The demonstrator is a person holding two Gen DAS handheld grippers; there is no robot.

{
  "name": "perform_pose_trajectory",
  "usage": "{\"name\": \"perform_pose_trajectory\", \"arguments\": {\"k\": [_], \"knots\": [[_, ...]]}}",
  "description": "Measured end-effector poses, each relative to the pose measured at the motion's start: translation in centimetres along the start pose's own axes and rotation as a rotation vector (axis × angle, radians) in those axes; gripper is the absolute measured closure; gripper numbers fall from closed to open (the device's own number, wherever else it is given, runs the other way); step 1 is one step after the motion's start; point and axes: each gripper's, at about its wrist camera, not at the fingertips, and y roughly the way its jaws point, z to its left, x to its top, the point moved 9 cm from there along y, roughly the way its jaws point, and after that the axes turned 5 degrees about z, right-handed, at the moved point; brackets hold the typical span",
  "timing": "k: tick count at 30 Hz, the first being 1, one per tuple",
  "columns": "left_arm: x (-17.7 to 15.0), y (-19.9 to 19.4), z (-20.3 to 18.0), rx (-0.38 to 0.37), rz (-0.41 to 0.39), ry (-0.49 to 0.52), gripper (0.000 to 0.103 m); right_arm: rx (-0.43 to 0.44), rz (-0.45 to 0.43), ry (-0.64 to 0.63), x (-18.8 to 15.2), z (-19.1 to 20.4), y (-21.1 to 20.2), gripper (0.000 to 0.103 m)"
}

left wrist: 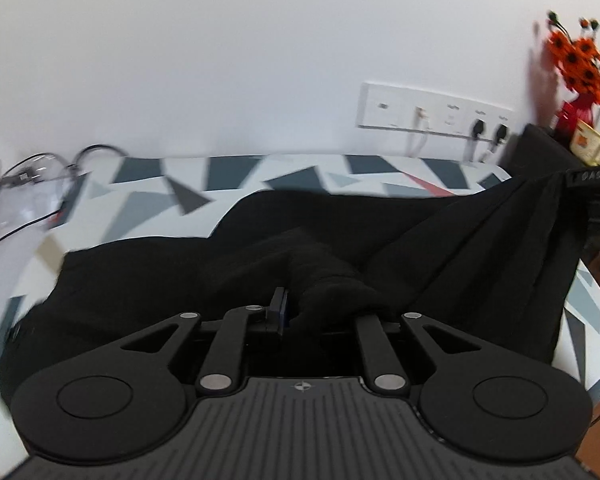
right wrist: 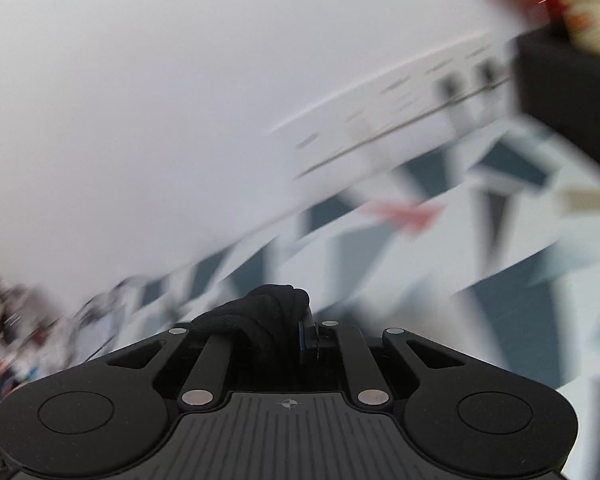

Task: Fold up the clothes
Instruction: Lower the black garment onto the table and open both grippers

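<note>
My left tongs grip a bunch of the black garment on the patterned bed; my right tongs clench another bunch.

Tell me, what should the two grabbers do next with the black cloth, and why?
Probably lower both ends onto the patterned bed sheet so the fold lies flat. The left gripper and right gripper each pinch a bunched end of the black garment. Its right side is lifted in pleats toward the right gripper, while the rest lies on the bed.
</note>
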Motion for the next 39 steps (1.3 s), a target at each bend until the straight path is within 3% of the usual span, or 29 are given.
{"name": "perform_pose_trajectory", "arguments": {"k": [3,5,6,9,11,16,19,20,23,27,34,39], "knots": [[-0.7,2.6,-3.5,-0.054,0.055,0.054,0.068,-0.107,-0.037,0.02,1.7,-5.3,-2.1,0.092],[-1.4,4.5,-5.9,-0.094,0.1,0.098,0.061,-0.18,-0.025,0.015,1.5,-8.3,-2.5,0.081],[-1.8,4.7,-6.6,-0.084,0.093,0.135,0.057,-0.224,-0.02,0.009,1.1,-9.5,-2.7,0.079],[-2.7,4.8,-8.1,-0.068,0.079,0.206,0.045,-0.312,-0.019,-0.019,-0.4,-11.6,-3.6,0.059],[-3.1,4.2,-8.1,-0.087,0.082,0.199,0.042,-0.332,-0.016,-0.038,-1.8,-11.6,-3.8,0.04],[-3.3,1.3,-6.2,-0.164,0.089,0.142,0.03,-0.358,-0.007,-0.113,-5.4,-9.0,-4.6,0.017],[-2.8,-1.4,-4.5,-0.232,0.043,0.121,0.02,-0.389,-0.047,-0.1,-6.7,-6.6,-5.8,0.005],[-2.6,-2.3,-4.0,-0.252,0.018,0.118,0.013,-0.409,-0.06,-0.077,-7.1,-5.9,-6.6,0.002],[-1.9,-4.3,-1.7,-0.212,-0.068,0.117,0.007,-0.485,-0.094,-0.01,-7.8,-4.3,-8.0,0.001],[-2.3,-4.6,2.1,-0.121,-0.072,0.087,0.004,-0.554,-0.098,0.009,-8.7,-2.1,-8.8,0.001],[-4.7,-3.6,10.5,-0.047,-0.014,-0.099,0.004,-0.438,-0.091,-0.036,-9.5,4.2,-7.9,0.001],[-6.1,-4.2,15.8,-0.006,-0.023,-0.203,0.004,-0.358,0.001,-0.09,-11.3,8.0,-6.2,0.001]]}}
